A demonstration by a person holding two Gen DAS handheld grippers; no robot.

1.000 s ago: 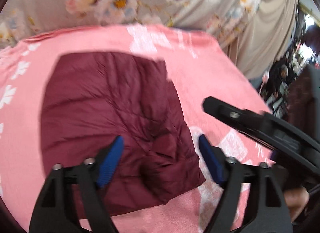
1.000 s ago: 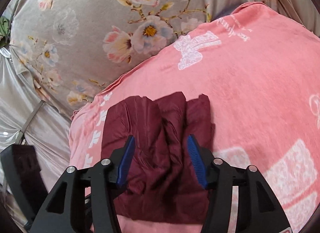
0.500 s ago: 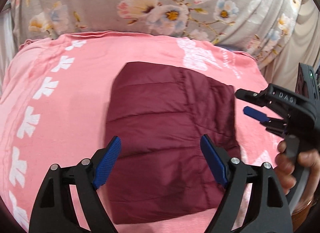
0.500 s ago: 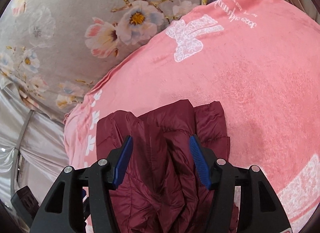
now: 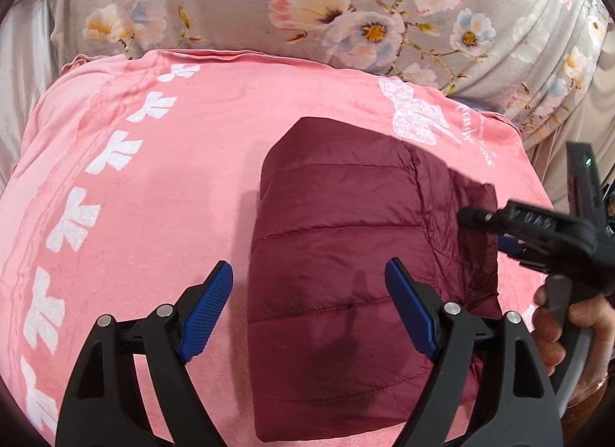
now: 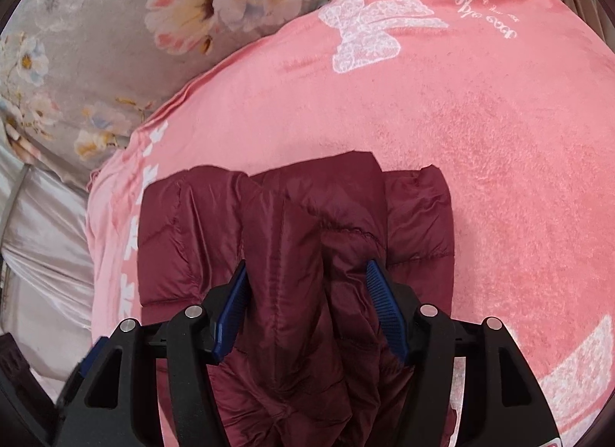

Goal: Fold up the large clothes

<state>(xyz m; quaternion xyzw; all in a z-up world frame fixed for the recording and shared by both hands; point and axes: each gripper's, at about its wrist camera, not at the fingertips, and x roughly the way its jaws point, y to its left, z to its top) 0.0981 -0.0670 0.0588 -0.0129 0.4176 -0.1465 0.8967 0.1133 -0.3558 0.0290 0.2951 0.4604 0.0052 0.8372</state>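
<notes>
A dark maroon quilted jacket [image 5: 346, 255] lies folded into a compact rectangle on a pink blanket [image 5: 153, 185]. My left gripper [image 5: 307, 308] is open and empty, held above the jacket's near left part. The right gripper [image 5: 499, 235] shows at the jacket's right edge in the left wrist view. In the right wrist view the right gripper [image 6: 307, 304] has its jaws around a raised bunch of the jacket [image 6: 307, 239], a folded edge; the blue pads [image 6: 380, 304] stand apart, with fabric between them.
The pink blanket with white bow prints [image 6: 369, 32] covers the bed. A grey floral sheet [image 5: 346, 12] hangs behind it. Silvery fabric [image 6: 42, 239] lies past the blanket's left edge. A hand [image 5: 569, 328] holds the right gripper's handle.
The left gripper has swung leftward, so the jacket now sits to the right in its view. The right gripper has moved in closer, and jacket fabric now fills the space between its jaws.
</notes>
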